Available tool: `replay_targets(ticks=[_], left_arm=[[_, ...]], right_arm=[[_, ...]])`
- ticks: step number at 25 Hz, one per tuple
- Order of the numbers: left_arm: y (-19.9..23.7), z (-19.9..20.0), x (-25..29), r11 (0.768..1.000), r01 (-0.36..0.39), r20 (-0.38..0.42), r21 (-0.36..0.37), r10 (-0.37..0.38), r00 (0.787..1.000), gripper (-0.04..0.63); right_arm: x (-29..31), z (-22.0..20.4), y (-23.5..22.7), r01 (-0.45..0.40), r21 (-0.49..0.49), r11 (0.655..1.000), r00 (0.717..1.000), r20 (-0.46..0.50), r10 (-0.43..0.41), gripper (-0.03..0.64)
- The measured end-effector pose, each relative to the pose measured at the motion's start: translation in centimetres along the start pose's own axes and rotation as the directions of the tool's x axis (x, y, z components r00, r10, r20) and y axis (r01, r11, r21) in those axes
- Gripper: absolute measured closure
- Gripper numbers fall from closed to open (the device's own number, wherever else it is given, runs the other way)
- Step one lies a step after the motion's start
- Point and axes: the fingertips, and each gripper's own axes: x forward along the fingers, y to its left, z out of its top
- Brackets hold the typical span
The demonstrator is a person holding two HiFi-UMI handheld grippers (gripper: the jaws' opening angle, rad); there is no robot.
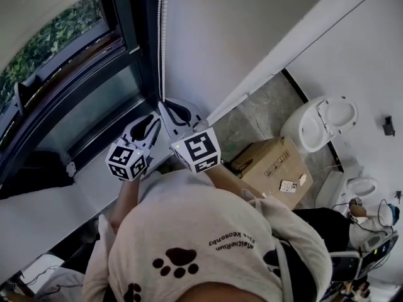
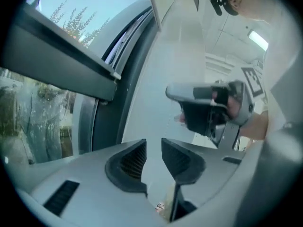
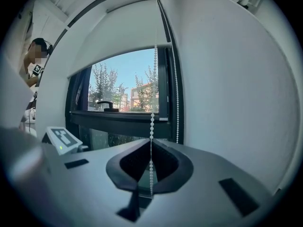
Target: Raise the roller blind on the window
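— Judging by its look, how is the bead chain expected to handle?
— It is judged light, limp and rather slippery: small hard beads on a thin cord. It is hung at the right edge of the window, just beside the wall. A pinch is best taken across the cord between two beads, so that a bead is caught against the pads.
— Is it held at present?
— The right gripper is seen closed on the nearer strand, which runs down through its jaws. The left gripper is seen with its jaws parted and nothing between them.
— And the roller blind?
— It is found partly raised, its hem lying across the upper part of the window. A steady downward pull is advised, since beads could be let slip by a jerk.
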Motion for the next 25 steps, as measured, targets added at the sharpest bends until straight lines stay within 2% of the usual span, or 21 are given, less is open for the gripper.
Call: replay_targets(ticks=[6, 9, 13, 15, 19, 25], left_arm=[[-1.3, 8.2, -2.0, 0.994, -0.042, 0.081, 0.101, 0.034, 0.996, 0.501], [-3.0, 11.2, -2.3, 0.988, -0.022, 0.105, 0.151, 0.007, 0.994, 0.511], [-5.0, 15.1, -2.4, 0.985, 0.007, 0.163, 0.172, -0.035, 0.986, 0.517], [-5.8, 17.0, -2.3, 0.979, 0.009, 0.183, 0.205, -0.047, 0.982, 0.517], [-6.4, 20.0, -1.8, 0.964, 0.005, 0.202, 0.267, -0.061, 0.978, 0.520], [-7.4, 24.0, -1.2, 0.952, 0.015, 0.235, 0.306, -0.090, 0.968, 0.523]], right_arm=[[0.2, 0.1, -0.3, 0.001, 0.005, 1.000, 1.000, 0.008, -0.001, 0.606], [0.1, 0.0, -0.3, 0.001, 0.007, 1.000, 1.000, 0.011, -0.001, 0.606], [0.0, -0.1, -0.2, -0.004, 0.010, 1.000, 1.000, 0.002, 0.004, 0.606], [0.0, 0.1, -0.2, -0.006, 0.012, 1.000, 1.000, 0.008, 0.006, 0.606], [0.1, 0.2, -0.1, -0.011, 0.012, 1.000, 1.000, 0.011, 0.011, 0.606], [0.2, 0.3, 0.2, -0.018, 0.007, 1.000, 1.000, 0.013, 0.017, 0.606]])
